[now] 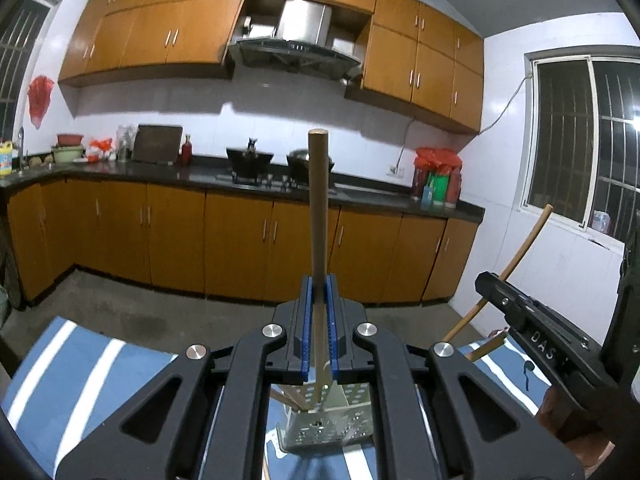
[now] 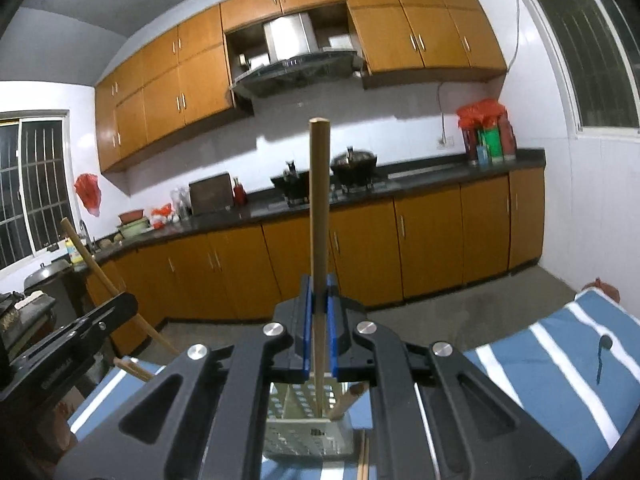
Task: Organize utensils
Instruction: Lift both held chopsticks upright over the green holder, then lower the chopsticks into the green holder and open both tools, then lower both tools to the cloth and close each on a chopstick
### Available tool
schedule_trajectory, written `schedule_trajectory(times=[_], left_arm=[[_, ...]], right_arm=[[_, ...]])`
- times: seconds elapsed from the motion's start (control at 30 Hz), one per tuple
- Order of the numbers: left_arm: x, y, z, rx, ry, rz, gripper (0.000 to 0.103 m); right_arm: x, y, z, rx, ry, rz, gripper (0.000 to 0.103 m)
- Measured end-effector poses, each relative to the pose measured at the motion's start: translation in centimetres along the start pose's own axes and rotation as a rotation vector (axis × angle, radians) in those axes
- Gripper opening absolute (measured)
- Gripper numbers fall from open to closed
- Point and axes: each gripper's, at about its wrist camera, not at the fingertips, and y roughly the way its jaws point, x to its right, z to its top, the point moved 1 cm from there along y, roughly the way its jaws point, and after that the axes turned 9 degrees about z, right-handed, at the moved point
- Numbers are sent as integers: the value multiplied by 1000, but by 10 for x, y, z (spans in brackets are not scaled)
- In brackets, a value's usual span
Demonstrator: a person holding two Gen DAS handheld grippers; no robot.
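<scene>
My left gripper is shut on a wooden chopstick that stands upright, its lower end inside a perforated metal utensil holder below the jaws. My right gripper is shut on another wooden chopstick, also upright, its tip down in the same holder. More chopsticks lean in the holder. The right gripper's body with its chopstick shows at the right of the left wrist view. The left gripper's body shows at the left of the right wrist view.
The holder stands on a blue cloth with white stripes. A loose chopstick lies beside the holder. Beyond is a kitchen with orange cabinets, a dark counter with pots, a range hood and barred windows.
</scene>
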Motion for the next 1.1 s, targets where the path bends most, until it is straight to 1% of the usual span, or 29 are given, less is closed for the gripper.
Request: schedule_trajectory(times=[0.07,0.13,0.17,0.23,0.27,0.3,0.43,0.53,0.6,0.67,0.73,0.8,0.83,0.9,0.93,0.97,1.0,1.03,1.07,1.1], left_arm=[[-4,5,-4,-33,-24,-22,7],[-7,6,-6,-43,-34,-29,8],[-7,5,-5,-40,-30,-30,9],[-7,1,-3,-35,-23,-30,18],[-8,-3,-2,-27,-21,-28,31],[-6,-5,0,-18,-22,-26,38],[-12,-17,8,1,-37,-31,41],[-21,-33,13,22,-59,-36,42],[-31,-48,13,37,-80,-34,45],[-41,-61,10,44,-102,-25,45],[-55,-74,0,46,-119,5,46],[-66,-79,-14,25,-110,56,46],[-69,-77,-23,1,-97,83,46],[-76,-67,-50,-89,-68,131,46],[-79,-61,-62,-132,-58,147,46],[-81,-56,-75,-180,-47,161,46],[-83,-46,-96,-258,-37,170,46],[-85,-42,-106,-294,-35,170,45],[-85,-35,-123,-352,-30,168,42],[-85,-31,-133,-385,-26,169,40]], right_arm=[[2,4,-5,-21,2,7,10],[-1,1,-9,-22,-7,9,12],[-2,0,-10,-21,-10,12,17],[-4,-6,-8,-11,-8,19,24],[-4,-11,-7,-4,-9,19,25],[-5,-16,-6,2,-9,19,27],[-2,-44,0,37,-1,14,33],[8,-69,0,52,20,-16,36],[17,-81,-5,47,35,-46,37],[31,-90,-17,15,61,-83,37],[46,-92,-38,-54,88,-122,37],[55,-85,-63,-136,108,-139,37],[60,-78,-84,-206,120,-145,37],[65,-64,-118,-330,143,-123,30],[64,-56,-137,-397,152,-93,22],[62,-52,-150,-442,156,-75,18],[59,-48,-164,-481,160,-56,18],[55,-45,-179,-517,167,-31,17],[50,-44,-188,-541,171,-16,17],[45,-41,-198,-568,172,0,17]])
